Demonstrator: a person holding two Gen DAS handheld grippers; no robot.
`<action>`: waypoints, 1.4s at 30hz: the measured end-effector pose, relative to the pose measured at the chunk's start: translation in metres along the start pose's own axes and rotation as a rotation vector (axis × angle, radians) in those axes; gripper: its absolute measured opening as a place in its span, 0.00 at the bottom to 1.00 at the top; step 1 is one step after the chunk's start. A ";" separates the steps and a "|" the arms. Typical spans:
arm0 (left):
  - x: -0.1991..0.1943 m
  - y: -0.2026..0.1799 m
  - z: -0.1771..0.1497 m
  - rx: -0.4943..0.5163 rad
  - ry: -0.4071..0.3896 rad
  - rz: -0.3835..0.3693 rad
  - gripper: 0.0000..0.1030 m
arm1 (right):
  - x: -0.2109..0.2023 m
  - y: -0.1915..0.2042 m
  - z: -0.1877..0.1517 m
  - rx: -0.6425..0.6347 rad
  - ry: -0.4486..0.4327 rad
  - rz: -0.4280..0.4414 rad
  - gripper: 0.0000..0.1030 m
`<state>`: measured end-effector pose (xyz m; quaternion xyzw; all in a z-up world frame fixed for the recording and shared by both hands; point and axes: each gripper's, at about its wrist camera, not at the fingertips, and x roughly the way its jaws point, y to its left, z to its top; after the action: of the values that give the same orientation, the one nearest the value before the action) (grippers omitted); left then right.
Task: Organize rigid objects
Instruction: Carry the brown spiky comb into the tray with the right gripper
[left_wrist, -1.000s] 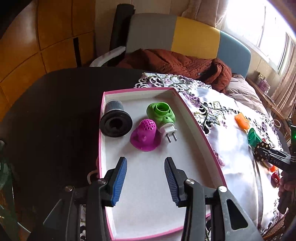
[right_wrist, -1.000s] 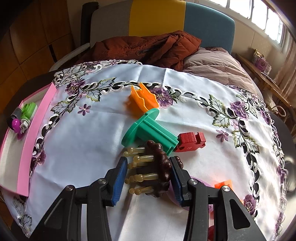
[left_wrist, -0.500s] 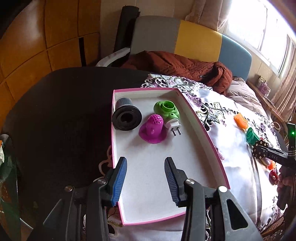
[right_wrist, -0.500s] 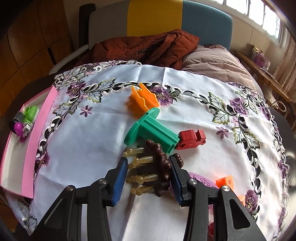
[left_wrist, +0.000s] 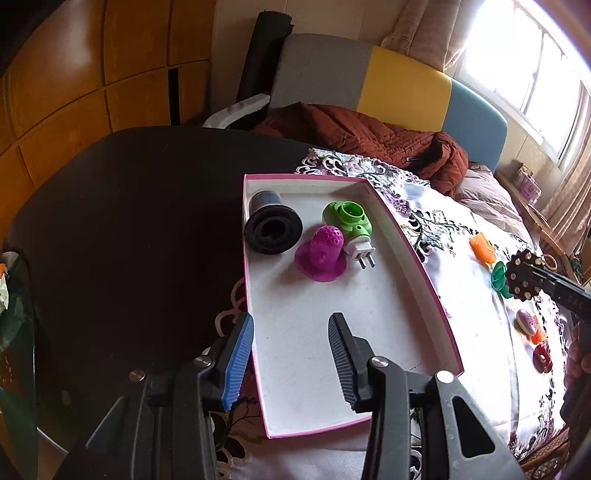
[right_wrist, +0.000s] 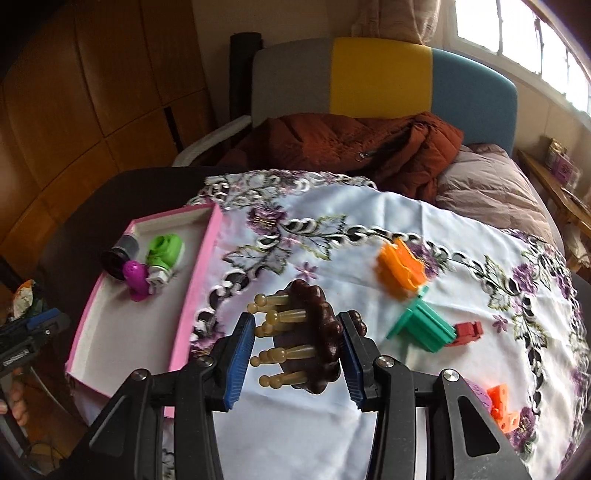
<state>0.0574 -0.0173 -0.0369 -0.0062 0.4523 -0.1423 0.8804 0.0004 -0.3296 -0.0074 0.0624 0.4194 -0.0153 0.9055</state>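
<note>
Table (left_wrist: 122, 229): dark, round; right part covered by a white embroidered cloth (right_wrist: 332, 258) with purple flowers.
Tray (left_wrist: 413, 258): pink-rimmed, white inside, at the cloth's left edge; holds a black cylindrical part (left_wrist: 272, 230), a green plug-in device (left_wrist: 347, 218) and a purple perforated cap (left_wrist: 322, 254), grouped at its far end.
Left gripper (left_wrist: 291, 350): above the near, bare end of the tray; fingers apart, nothing between them.
Right gripper (right_wrist: 297, 354): raised over the cloth, just right of the tray; fingers clamped on the brown massage comb (right_wrist: 314, 339), pale pegs pointing left.
Loose items on cloth: orange piece (right_wrist: 400, 267), teal piece (right_wrist: 423, 326), red block (right_wrist: 468, 332) touching the teal piece, orange cubes (right_wrist: 502, 406) near right edge.
</note>
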 end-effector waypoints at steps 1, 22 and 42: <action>0.000 0.002 -0.001 -0.004 0.001 0.001 0.41 | -0.001 0.011 0.003 -0.015 -0.005 0.018 0.44; 0.012 0.053 -0.010 -0.117 0.036 0.024 0.41 | 0.122 0.149 0.019 -0.266 0.192 0.133 0.44; 0.001 0.041 -0.008 -0.086 0.016 0.030 0.41 | 0.081 0.121 0.023 -0.114 0.080 0.157 0.72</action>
<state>0.0612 0.0232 -0.0481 -0.0360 0.4651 -0.1098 0.8777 0.0797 -0.2109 -0.0426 0.0440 0.4493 0.0821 0.8885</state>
